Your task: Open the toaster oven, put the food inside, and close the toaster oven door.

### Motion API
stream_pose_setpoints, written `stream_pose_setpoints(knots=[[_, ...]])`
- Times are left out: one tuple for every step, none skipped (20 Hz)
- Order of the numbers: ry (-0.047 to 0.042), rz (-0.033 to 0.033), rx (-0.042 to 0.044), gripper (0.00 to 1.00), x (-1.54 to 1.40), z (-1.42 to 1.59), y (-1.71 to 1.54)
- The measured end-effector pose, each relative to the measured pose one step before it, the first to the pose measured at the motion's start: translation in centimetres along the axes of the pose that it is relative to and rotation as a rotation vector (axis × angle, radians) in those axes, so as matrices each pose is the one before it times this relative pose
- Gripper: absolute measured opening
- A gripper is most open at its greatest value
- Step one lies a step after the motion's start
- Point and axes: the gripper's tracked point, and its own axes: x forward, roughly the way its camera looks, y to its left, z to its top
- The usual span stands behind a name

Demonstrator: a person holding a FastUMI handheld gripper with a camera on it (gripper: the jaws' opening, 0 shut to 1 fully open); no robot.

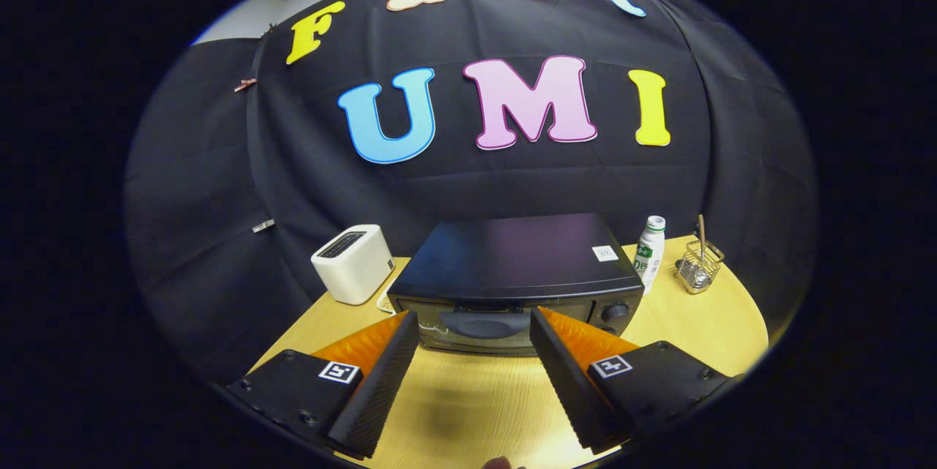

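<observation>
Claw (pixel 474 323) wide and empty, facing the toaster oven (pixel 512 279).
Door (pixel 483 326) shut, handle just beyond the fingers; contents unseen, so either opening pends or closing is complete.

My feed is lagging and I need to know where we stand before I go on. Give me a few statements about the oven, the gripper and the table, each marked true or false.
1. The toaster oven door is shut. True.
2. The gripper is shut on the door handle. False: its fingers are spread wide apart with nothing between them, and the handle lies just ahead of them.
3. A white toaster stands beside the oven on the table. True.
4. The white bottle stands on top of the oven. False: it stands on the table beside the oven, near a wire basket.
5. The control knob sits on the oven's front, on the bottle's side. True.
</observation>
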Motion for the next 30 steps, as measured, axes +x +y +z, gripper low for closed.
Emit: stream_pose_setpoints(knots=[[-0.01103,-0.00336,0.00223,0.98,-0.633,0.721,-0.121],[-0.01407,-0.00243,0.00538,0.98,-0.664,0.795,-0.154],[-0.01748,-0.00457,0.00336,0.98,-0.547,1.064,-0.159],[-0.02083,-0.00473,-0.0037,0.98,-0.466,1.182,-0.243],[-0.02238,-0.00756,-0.00446,0.98,-0.451,1.266,-0.348],[-0.02214,-0.00503,0.00161,0.98,-0.376,1.197,-0.255],[-0.01962,-0.00752,0.00163,0.98,-0.414,1.078,-0.299],[-0.0155,-0.00971,-0.00211,0.98,-0.416,0.793,-0.439],[-0.01732,-0.01122,-0.00395,0.98,-0.435,1.036,-0.522],[-0.01912,-0.01013,-0.00416,0.98,-0.444,1.039,-0.515],[-0.01775,-0.00802,-0.005,0.98,-0.442,1.106,-0.422],[-0.01916,-0.00386,-0.00531,0.98,-0.303,0.905,-0.28],[-0.01689,-0.00633,-0.00841,0.98,-0.33,1.021,-0.349],[-0.01775,-0.00689,-0.00875,0.98,-0.27,0.802,-0.428],[-0.0127,-0.00471,-0.00755,0.98,-0.348,0.774,-0.386],[-0.01109,-0.00572,-0.00813,0.98,-0.257,0.606,-0.395],[-0.015,-0.00709,-0.01348,0.98,-0.184,0.777,-0.52],[-0.01195,-0.00963,-0.01416,0.98,-0.189,0.587,-0.646],[-0.02095,-0.00697,-0.01492,0.98,-0.156,0.676,-0.57],[-0.01061,-0.00966,-0.01178,0.98,-0.228,0.665,-0.56],[-0.00832,-0.0099,-0.01093,0.98,0.021,0.31,-0.668],[-0.00578,-0.00745,-0.00585,0.98,-0.363,0.11,-0.516],[-0.00143,-0.00452,-0.00011,0.98,-0.311,0.267,-0.417],[-0.00101,-0.00689,-0.00387,0.98,-0.337,-0.09,-0.538],[-0.00132,-0.00437,-0.00528,0.98,-0.284,0.009,-0.539],[-0.00151,-0.00576,-0.00311,0.98,-0.119,-0.243,-0.559],[0.00257,0.00042,0.00286,0.98,-0.282,-0.091,-0.381],[0.0074,0.00057,0.00749,0.98,-0.353,-0.311,-0.304],[0.00838,0.00155,0.00873,0.98,-0.21,-0.343,-0.294],[0.01073,-0.0012,0.00473,0.98,-0.037,-0.407,-0.41]])
